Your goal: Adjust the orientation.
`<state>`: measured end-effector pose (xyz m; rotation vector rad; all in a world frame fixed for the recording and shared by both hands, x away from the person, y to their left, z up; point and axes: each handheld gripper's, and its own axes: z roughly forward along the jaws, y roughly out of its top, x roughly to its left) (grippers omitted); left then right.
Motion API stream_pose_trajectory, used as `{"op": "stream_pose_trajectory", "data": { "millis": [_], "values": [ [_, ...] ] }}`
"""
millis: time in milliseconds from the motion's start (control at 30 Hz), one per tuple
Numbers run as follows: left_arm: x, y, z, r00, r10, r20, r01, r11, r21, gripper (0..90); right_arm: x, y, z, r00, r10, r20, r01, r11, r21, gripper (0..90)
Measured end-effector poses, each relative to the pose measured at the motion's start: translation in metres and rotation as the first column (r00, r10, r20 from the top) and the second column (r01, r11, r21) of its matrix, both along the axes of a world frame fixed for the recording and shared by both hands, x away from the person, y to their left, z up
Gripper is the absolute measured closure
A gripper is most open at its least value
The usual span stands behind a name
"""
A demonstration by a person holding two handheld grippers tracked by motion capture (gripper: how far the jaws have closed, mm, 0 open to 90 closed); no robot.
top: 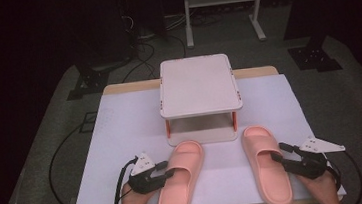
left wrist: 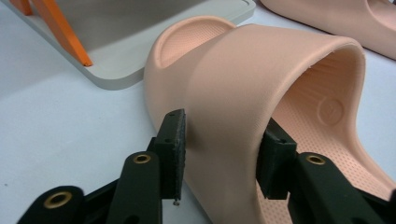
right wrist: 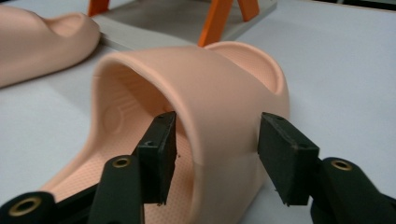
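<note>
Pink slippers lie near us on white table [top: 120, 118]: our left gripper [left wrist: 219, 149] clamps left slipper [top: 179, 180]'s strap; right gripper [right wrist: 215, 149]'s jaws straddle right slipper [top: 267, 171]'s strap, untouching. Beyond, high view reveals empty shelf rack [top: 198, 85].

The left slipper's [top: 179, 182] heel seems cut off by the high view's bottom edge.

Two pink slippers lie on the counter [top: 122, 138]: the left slipper [top: 180, 180] and the right slipper [top: 267, 169]. One grey two-tier rack [top: 197, 88] with orange legs stands behind them. Two grippers are present, the left gripper [top: 168, 169] and the right gripper [top: 279, 154], each held by one hand.
</note>
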<state>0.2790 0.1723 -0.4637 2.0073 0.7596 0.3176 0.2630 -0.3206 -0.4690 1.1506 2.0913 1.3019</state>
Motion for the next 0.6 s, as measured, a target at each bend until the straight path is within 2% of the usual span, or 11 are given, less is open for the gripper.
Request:
{"op": "stream_pose_trajectory", "data": {
  "millis": [67,300,400,600],
  "values": [
    [-0.0003,-0.0005,-0.0001,1.0000,0.004,0.003,-0.004,1.0000,-0.002,60.3,0.0013,0.0023,-0.0025,0.9996,-0.026,-0.005,0.026,0.9992,-0.029,51.1],
    [-0.0010,-0.0011,0.0010,0.9997,0.019,0.017,-0.019,0.9998,-0.004,63.4,0.0014,0.0028,-0.0016,0.9986,-0.053,0.009,0.053,0.9975,-0.045,58.9],
    [-0.0008,-0.0007,0.0012,0.9996,0.023,0.014,-0.023,0.9996,-0.018,66.5,-0.0006,0.0025,0.0005,0.9970,-0.073,0.026,0.075,0.9950,-0.067,67.4],
    [-0.0014,0.0011,0.0023,0.9997,0.021,0.014,-0.020,0.9991,-0.038,70.9,-0.0024,0.0032,0.0037,0.9982,-0.055,0.025,0.057,0.9958,-0.072,75.1]
  ]
}}
